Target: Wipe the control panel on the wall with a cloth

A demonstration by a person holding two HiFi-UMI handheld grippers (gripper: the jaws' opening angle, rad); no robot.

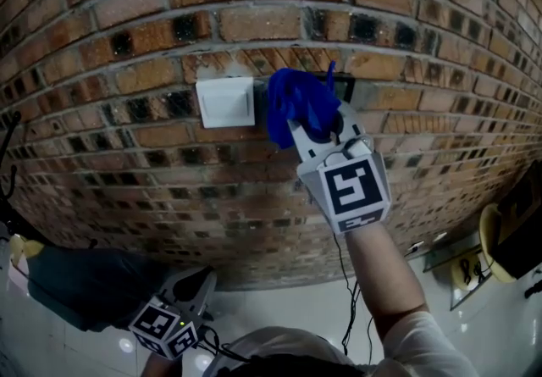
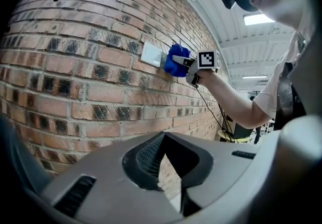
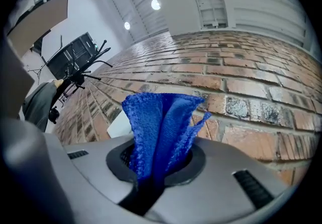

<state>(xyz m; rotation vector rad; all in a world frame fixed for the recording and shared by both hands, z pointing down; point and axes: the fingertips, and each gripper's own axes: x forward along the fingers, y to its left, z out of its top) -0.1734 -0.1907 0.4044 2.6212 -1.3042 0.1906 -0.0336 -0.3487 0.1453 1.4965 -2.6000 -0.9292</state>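
A white control panel [image 1: 225, 102] is set in the brick wall [image 1: 127, 28]. Just to its right, my right gripper [image 1: 315, 123] is shut on a bunched blue cloth [image 1: 295, 102]. The cloth is against the wall beside the panel's right edge. In the right gripper view the cloth [image 3: 156, 122] stands up out of the right gripper [image 3: 156, 165], and the panel [image 3: 118, 125] peeks out to its left. The left gripper view shows the panel [image 2: 151, 54], the cloth [image 2: 176, 61] and the right gripper [image 2: 191, 64] from the side. My left gripper [image 1: 199, 286] [image 2: 166, 172] hangs low with nothing in it, its jaws together.
A dark recess [image 1: 344, 87] sits in the wall behind the cloth. A thin black cable [image 1: 343, 282] hangs down the wall below my right hand. A dark bag [image 1: 76, 282] lies on the floor at the lower left, and a yellow round object [image 1: 495, 240] is at the right.
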